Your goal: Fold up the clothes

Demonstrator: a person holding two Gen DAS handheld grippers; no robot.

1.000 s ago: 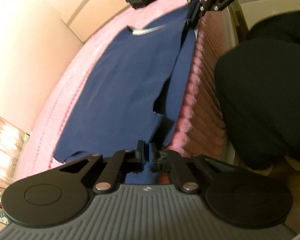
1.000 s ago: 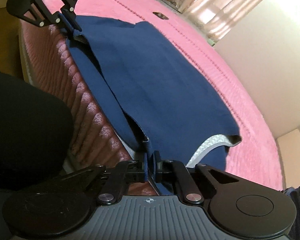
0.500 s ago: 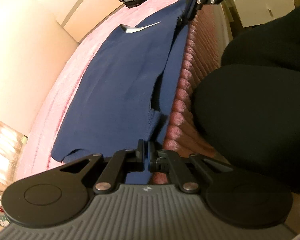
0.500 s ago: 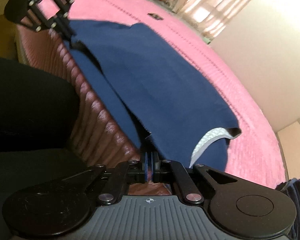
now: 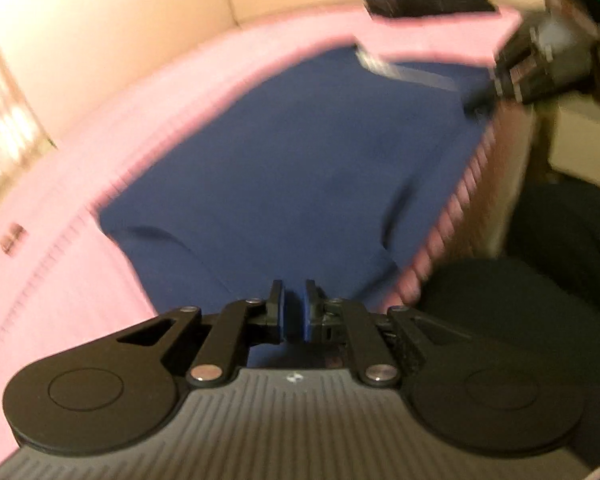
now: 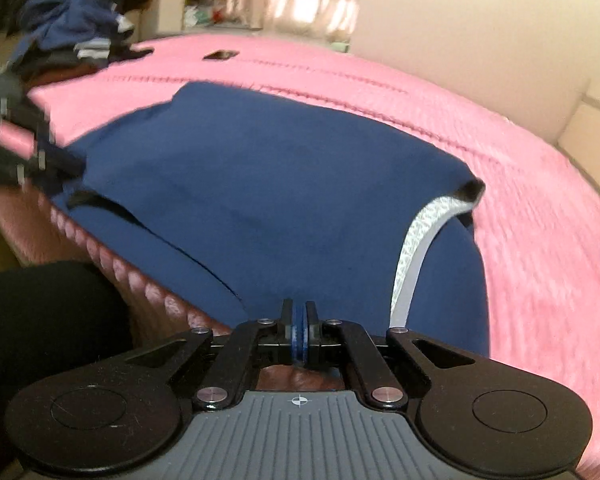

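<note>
Two claws: right claw [image 6: 299,326] pinching one navy garment [image 6: 268,200], left claw [image 5: 293,312] slightly parted.

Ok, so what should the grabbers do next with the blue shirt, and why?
Probably carry the near edge across toward the middle and lay it down. The right gripper is shut on the near edge of the shirt, which lies spread out, not yet folded, on the pink bed.

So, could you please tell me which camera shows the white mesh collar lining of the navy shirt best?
The right wrist view: the white mesh collar lining curves across the navy shirt close up and fairly sharp. The left wrist view shows it only as a small, blurred pale strip at the far edge.
</note>
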